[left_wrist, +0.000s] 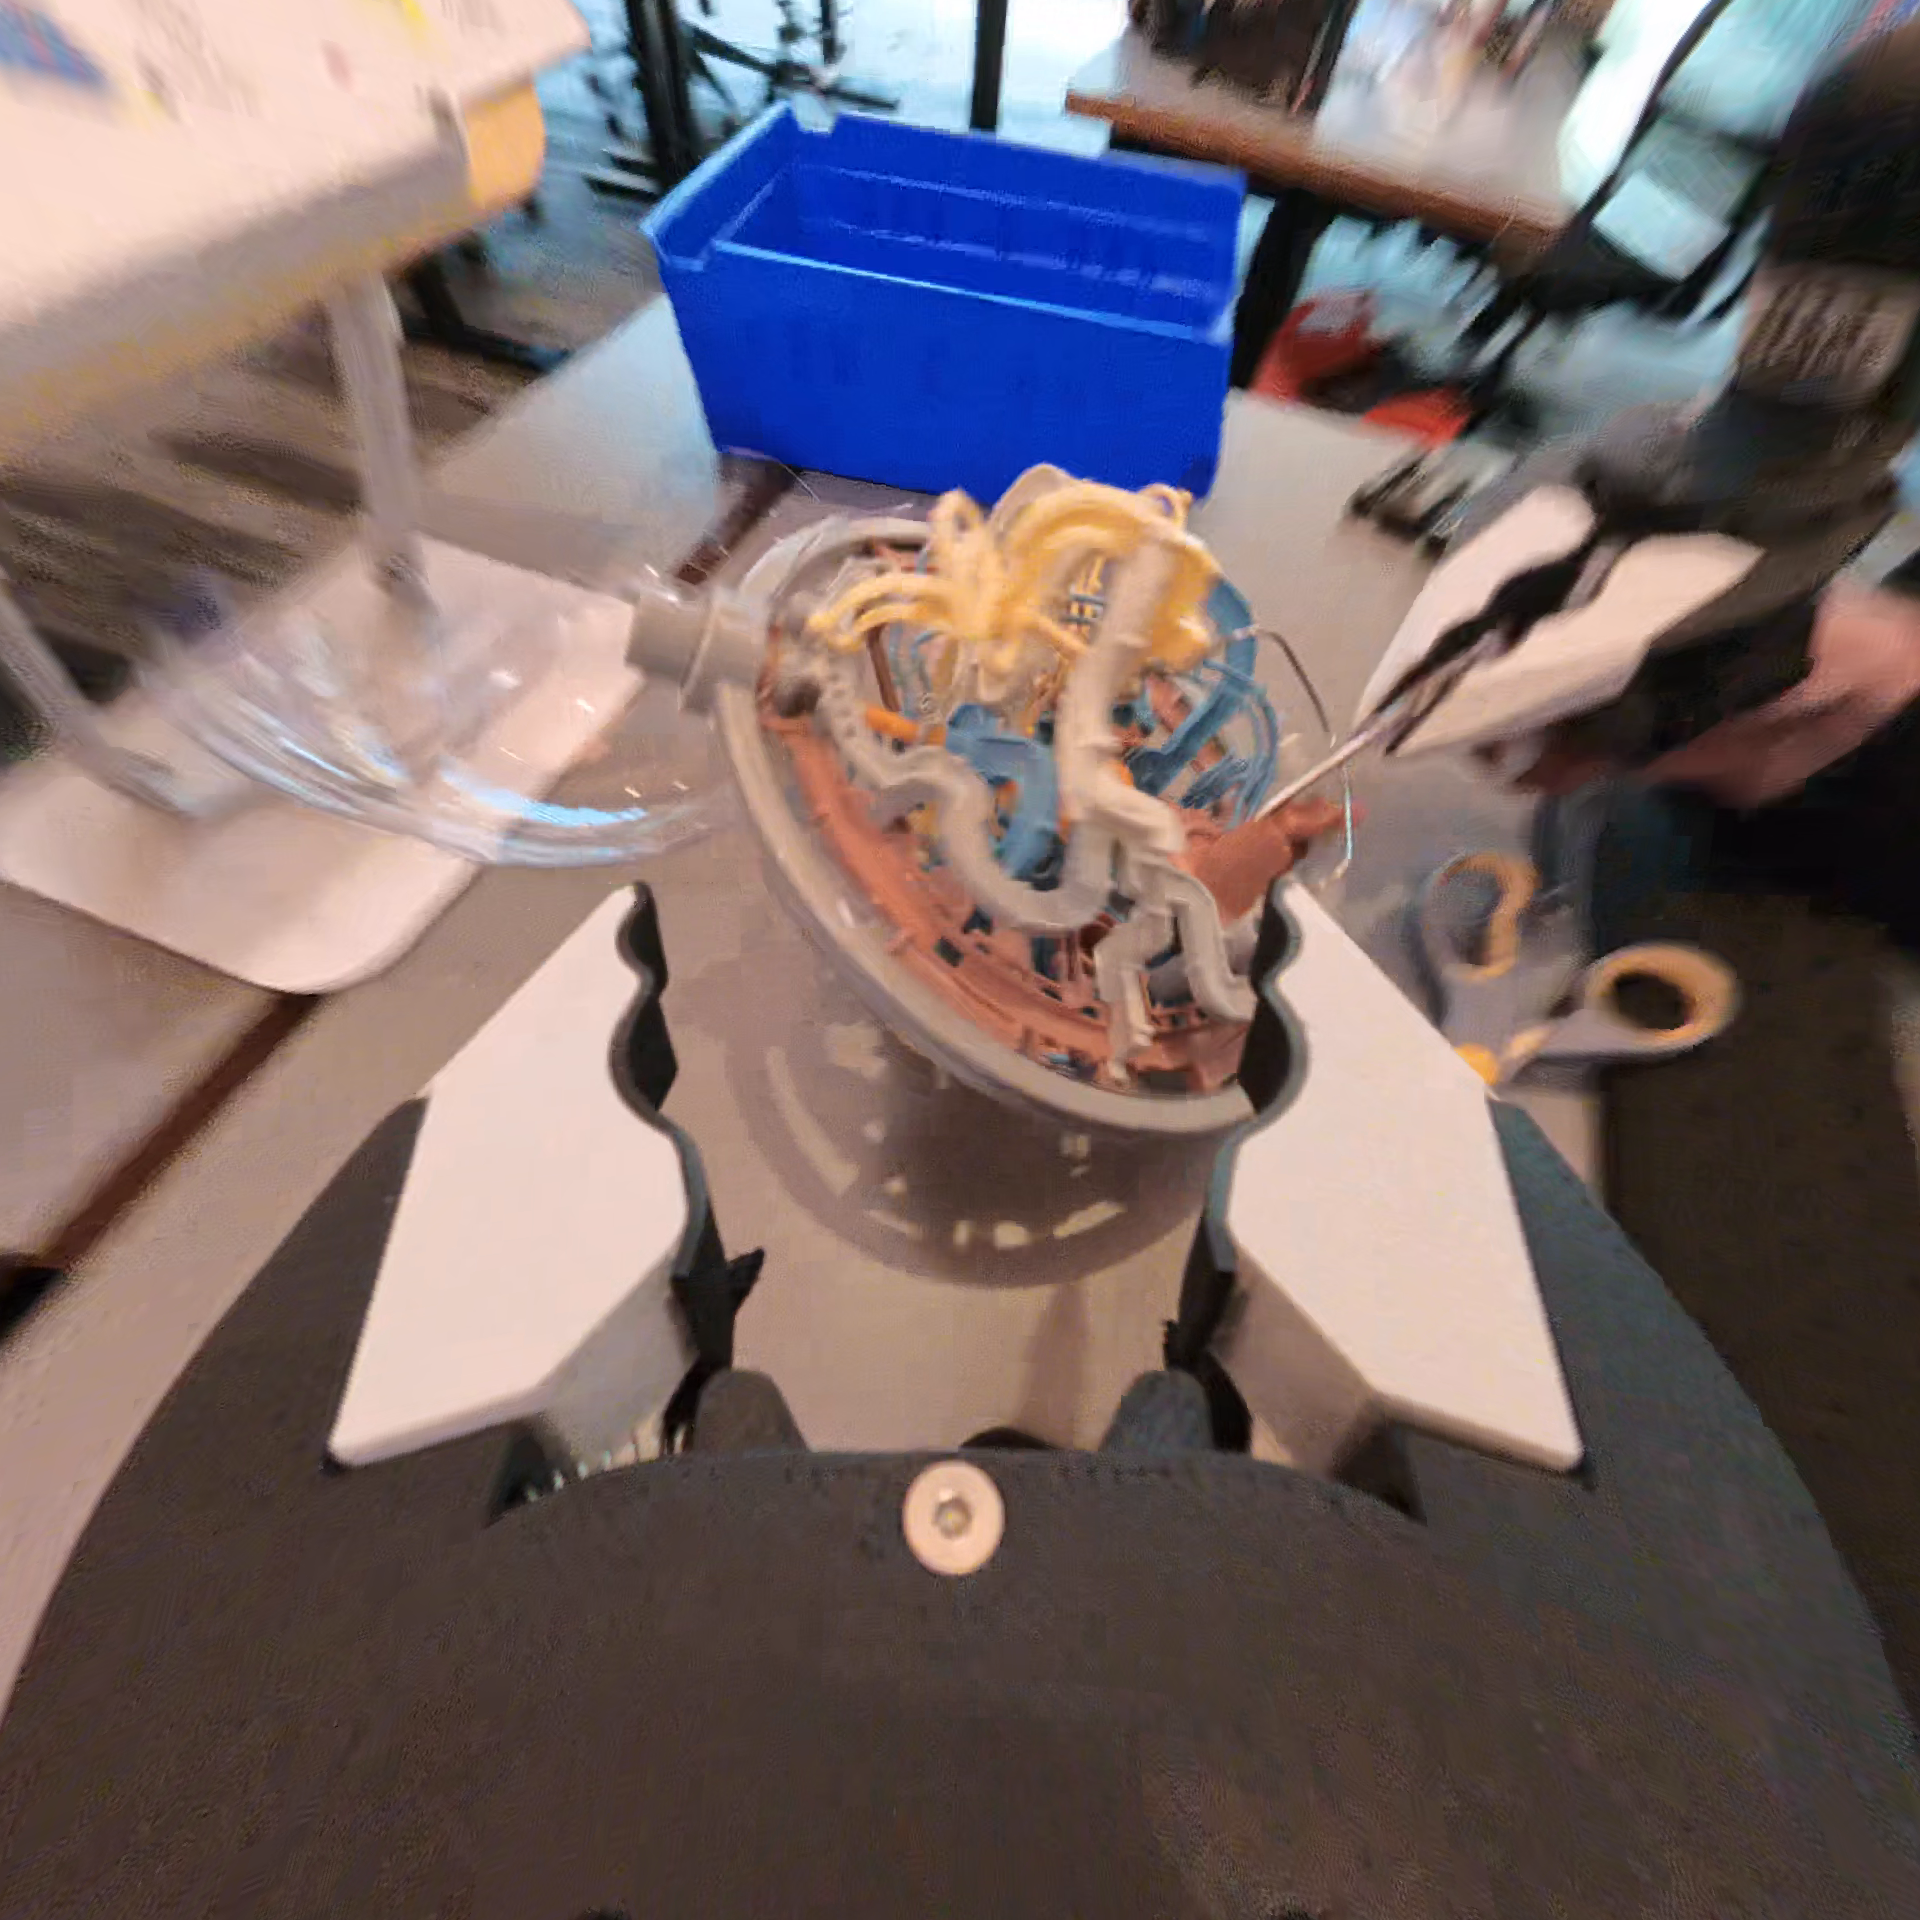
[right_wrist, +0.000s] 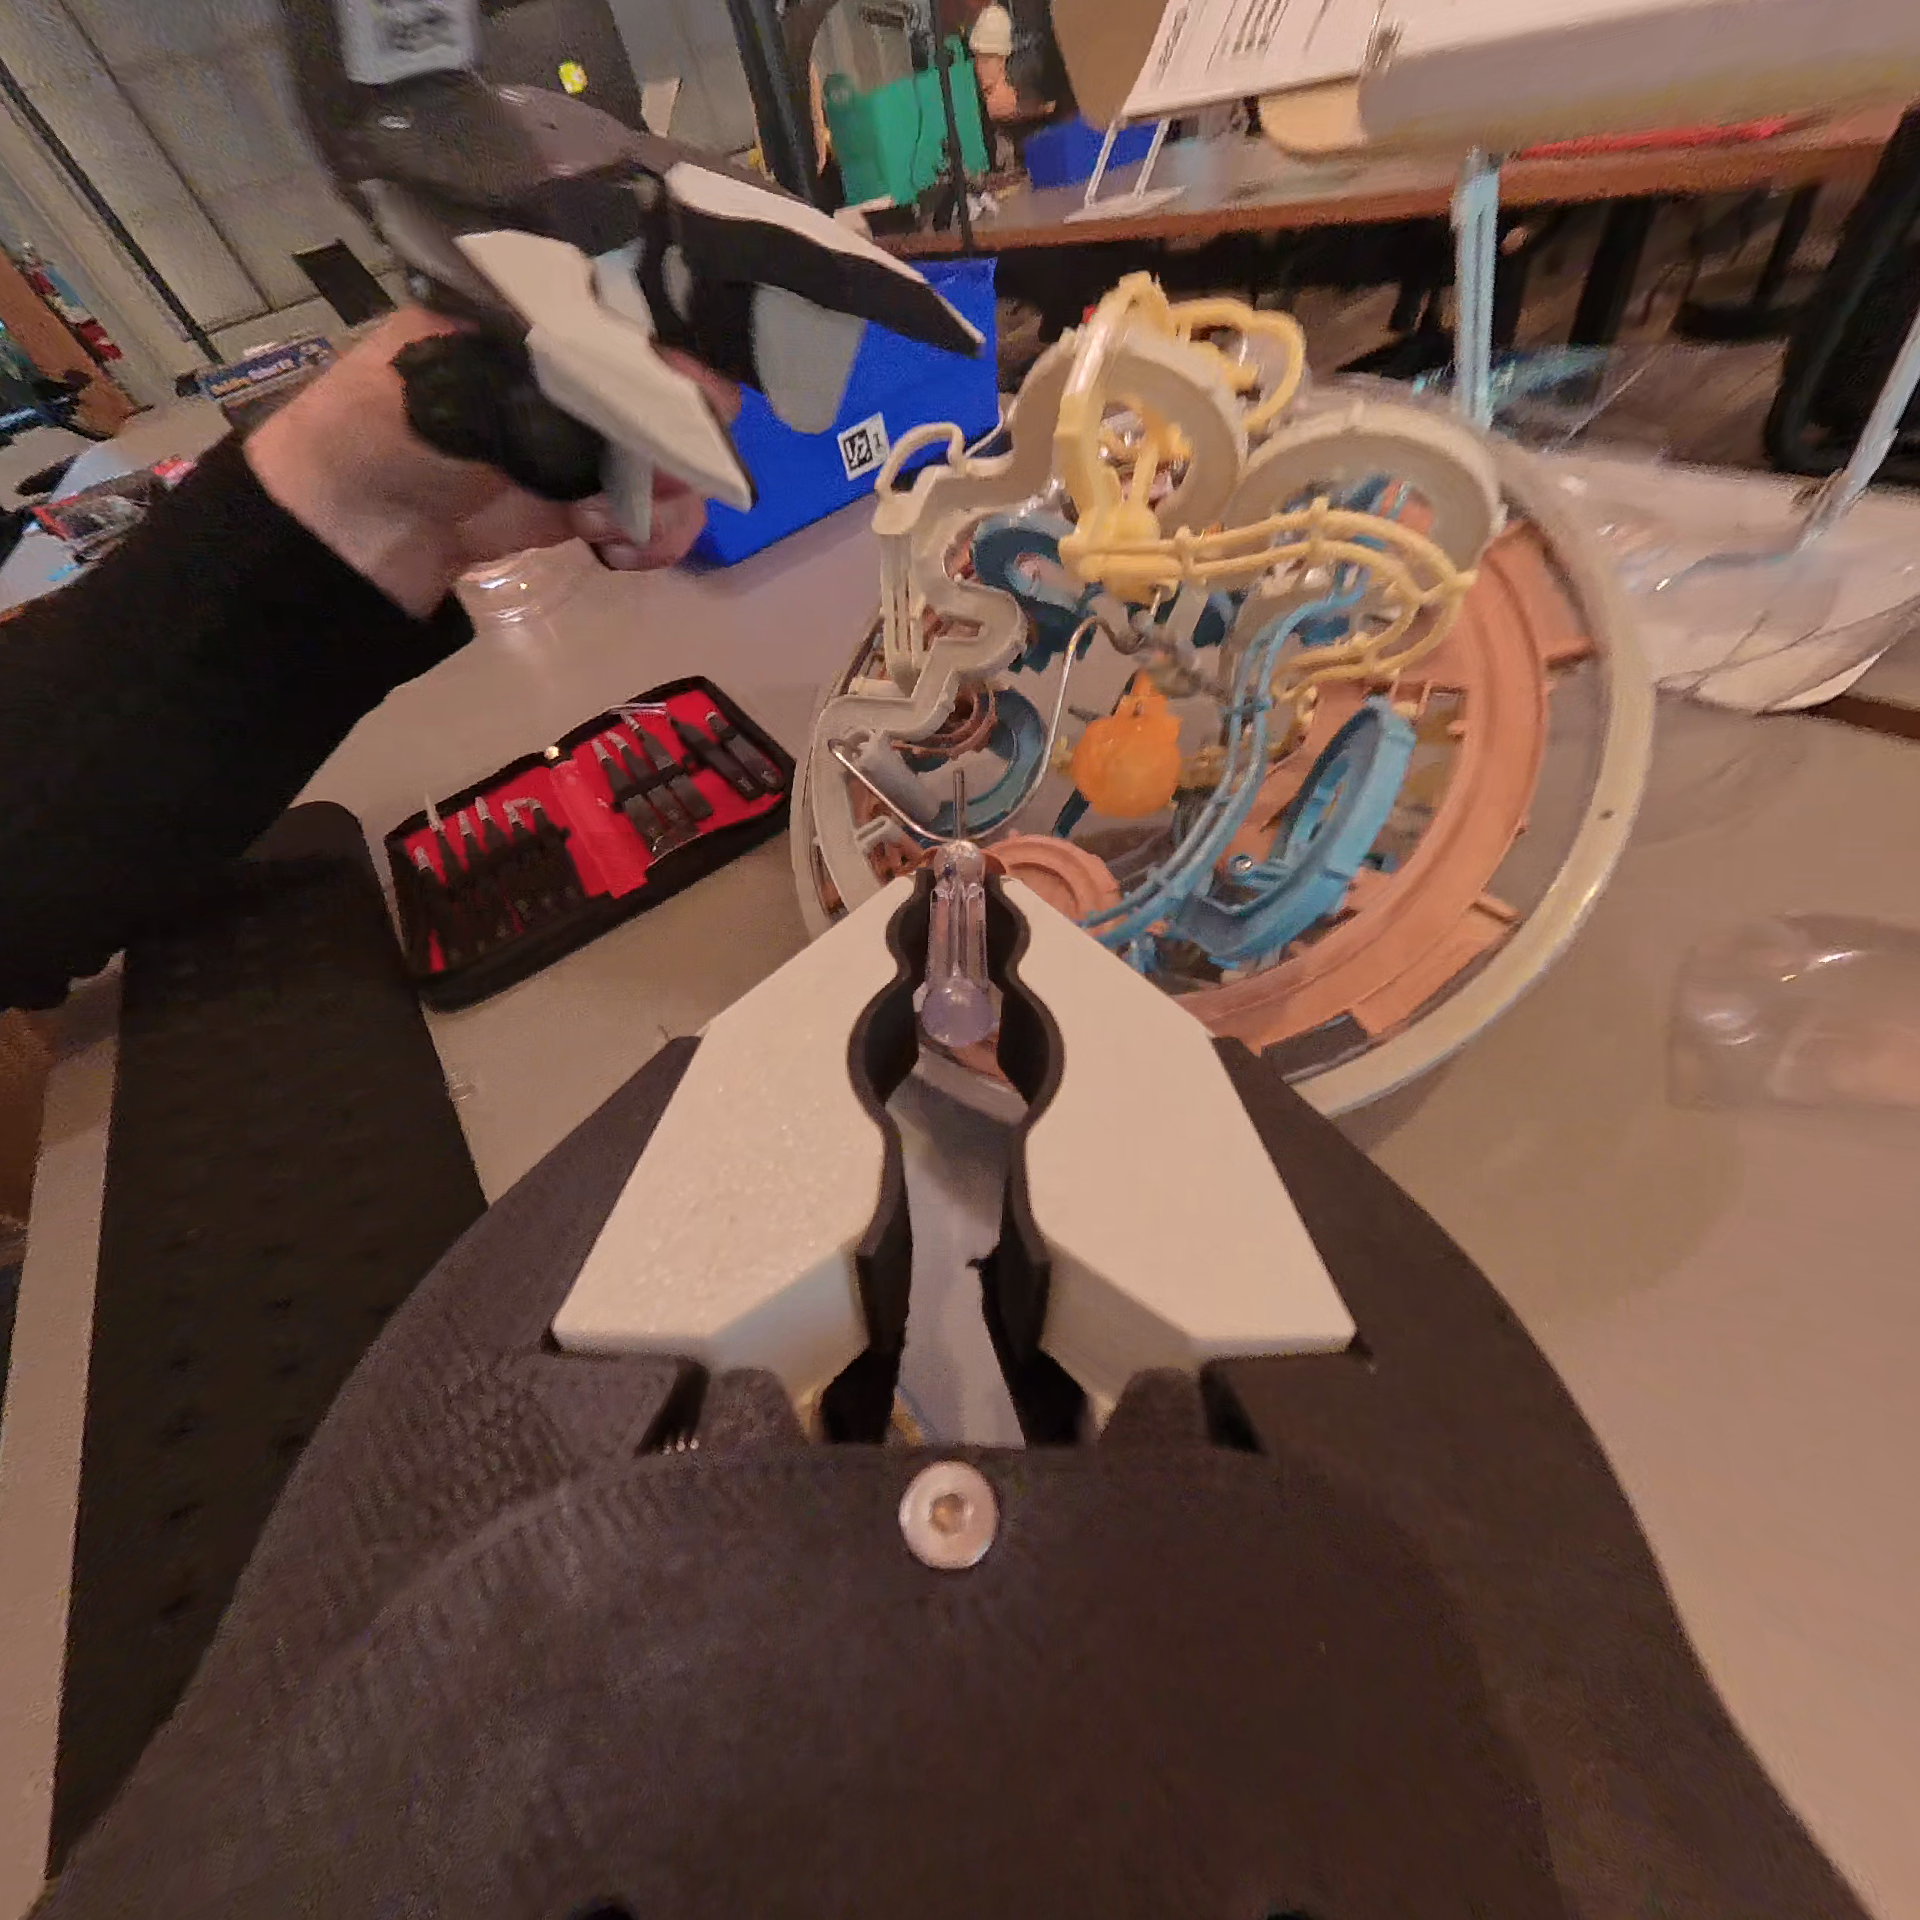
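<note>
Our right gripper (right_wrist: 961, 914) has its jaws pressed together on a small clear-handled tool (right_wrist: 958, 971), whose thin metal tip reaches into the maze toy (right_wrist: 1226, 675) at the 12 o'clock of our right wrist view, touching a bent wire (right_wrist: 1060, 696) among the tracks. The toy, a tilted disc of cream, blue, yellow and brown plastic tracks, rests on the grey table (right_wrist: 1558, 1351). Our left gripper (left_wrist: 956, 935) has its jaws wide apart with nothing between them; in the left wrist view the right finger sits just beside the toy's grey rim (left_wrist: 1039, 1091) at 1 o'clock, though we cannot tell whether it touches. We judge the risks to be these: the slim tool could twist or slip in so narrow a pinch, its tip could snag the wire or snap a fine yellow rail, and the leaning, unheld disc could roll or tip if pushed. Around us, a blue bin (left_wrist: 956, 301) stands beyond the toy at 12 o'clock, a clear dome half (left_wrist: 416, 727) lies at 10 o'clock, scissors (left_wrist: 1579, 997) at 3 o'clock, and an open red tool case (right_wrist: 592, 831) at 9 o'clock in the right view.
</note>
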